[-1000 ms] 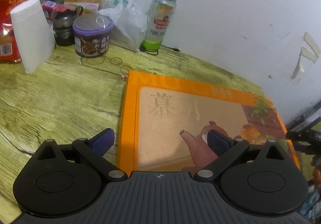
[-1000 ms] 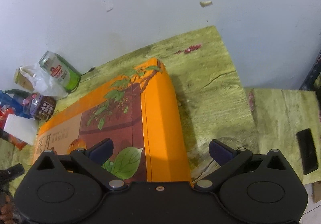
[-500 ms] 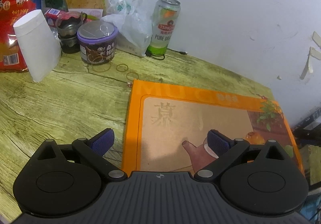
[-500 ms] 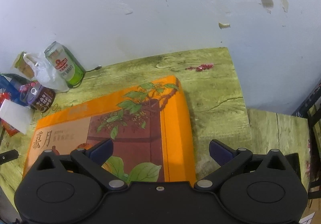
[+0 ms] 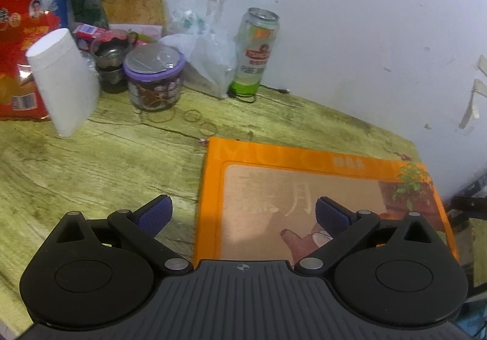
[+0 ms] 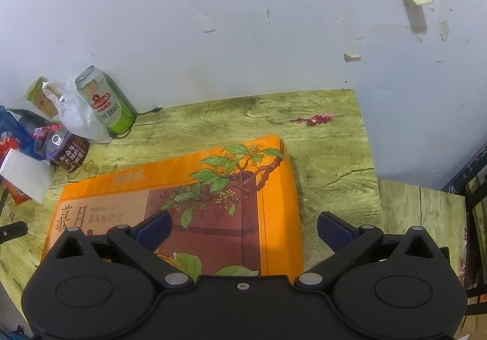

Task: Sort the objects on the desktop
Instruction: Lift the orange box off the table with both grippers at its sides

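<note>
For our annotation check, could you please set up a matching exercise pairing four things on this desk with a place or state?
Things:
1. orange box
2. green can
3. purple-lidded jar
4. left claw

Places or states:
A. upright against the wall
B. open and empty
C. lying flat on the table
D. beside the white cup, rubber bands in front

Pairs: 1-C, 2-A, 3-D, 4-B

Both tongs, left (image 5: 242,213) and right (image 6: 243,229), have drawn back from the orange box (image 6: 182,203), showing more table (image 5: 100,163).
</note>
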